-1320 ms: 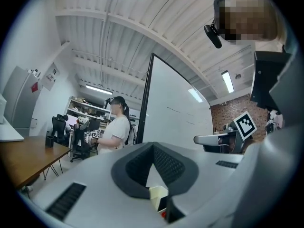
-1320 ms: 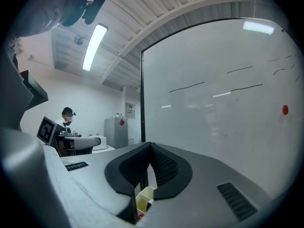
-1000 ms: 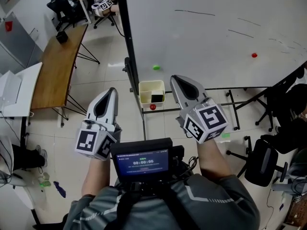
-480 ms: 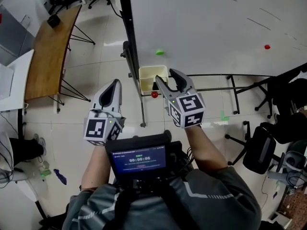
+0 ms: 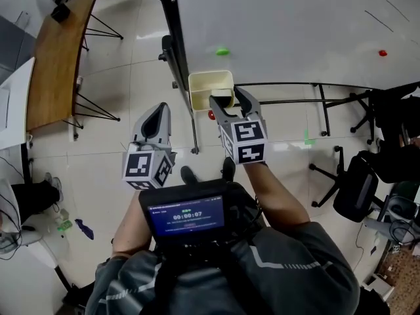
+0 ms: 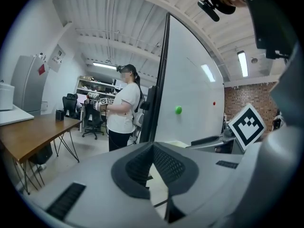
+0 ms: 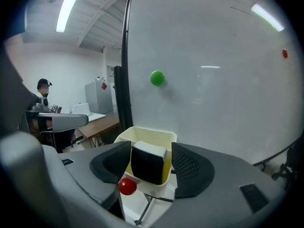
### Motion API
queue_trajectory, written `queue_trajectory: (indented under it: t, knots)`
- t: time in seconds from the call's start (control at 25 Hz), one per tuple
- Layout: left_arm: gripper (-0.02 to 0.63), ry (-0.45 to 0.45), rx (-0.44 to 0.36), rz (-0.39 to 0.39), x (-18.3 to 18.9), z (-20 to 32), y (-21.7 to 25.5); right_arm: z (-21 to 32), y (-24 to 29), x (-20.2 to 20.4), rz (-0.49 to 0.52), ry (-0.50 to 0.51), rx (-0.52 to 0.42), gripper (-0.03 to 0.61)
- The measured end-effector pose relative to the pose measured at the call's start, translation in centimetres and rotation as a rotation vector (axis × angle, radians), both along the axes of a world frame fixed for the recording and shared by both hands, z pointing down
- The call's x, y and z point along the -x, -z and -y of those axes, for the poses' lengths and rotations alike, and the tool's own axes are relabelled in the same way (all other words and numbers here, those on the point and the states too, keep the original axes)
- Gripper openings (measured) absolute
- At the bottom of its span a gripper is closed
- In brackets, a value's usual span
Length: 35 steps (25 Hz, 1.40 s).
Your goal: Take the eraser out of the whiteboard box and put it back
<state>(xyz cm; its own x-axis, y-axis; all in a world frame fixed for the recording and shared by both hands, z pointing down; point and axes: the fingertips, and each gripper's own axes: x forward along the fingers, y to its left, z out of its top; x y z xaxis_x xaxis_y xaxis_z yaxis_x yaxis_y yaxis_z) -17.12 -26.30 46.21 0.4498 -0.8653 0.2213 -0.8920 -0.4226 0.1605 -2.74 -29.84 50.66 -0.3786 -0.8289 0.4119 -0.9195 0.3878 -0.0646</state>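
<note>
Whiteboard (image 5: 295, 31): a broad white sheet on a dark stand that fills the upper right of the head view, with a green magnet (image 5: 223, 51) just above the box.

Right arm: stretched forward toward the foot of the board, forearm bare, its gripper tipped slightly downward at the box. This hand is plainly the nearer of the two to the task.

Left gripper (image 5: 159, 108): held off to the left of the stand and apart from the box, jaws pressed together on nothing.

Right gripper (image 5: 229, 97): jaws spread wide, having just been opening. Its tips are at the near rim of the box and the pads press on nothing.

Whiteboard box (image 5: 203, 79): a cream open-topped tub hung at the board's lower left corner, straight ahead of the right gripper.

Eraser (image 7: 148, 163): stands on end inside the box, dark face toward the right gripper and pale top just above the rim. It is framed squarely in the gap between the open pads, so a straight push forward and a squeeze looks like all that is called for.

Red magnet (image 7: 127, 186): sits just below the box's near left corner, close to the left pad's path.
</note>
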Motion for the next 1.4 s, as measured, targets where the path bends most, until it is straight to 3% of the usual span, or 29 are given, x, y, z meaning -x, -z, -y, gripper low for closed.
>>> queue_trajectory:
  t: [0.84, 1.08, 1.4]
  knots:
    - [0.034, -0.100, 0.010, -0.013, 0.8, 0.0, -0.9, 0.5, -1.0, 1.3, -0.086, -0.156, -0.018, 0.281]
    - [0.034, -0.127, -0.006, -0.028, 1.0, -0.2, -0.1, 0.1, -0.9, 0.8, -0.051, -0.143, -0.020, 0.276]
    - [0.032, -0.152, -0.070, -0.064, 0.4, -1.2, 4.5, -1.4, 6.3, -0.2, 0.056, -0.088, -0.120, 0.275]
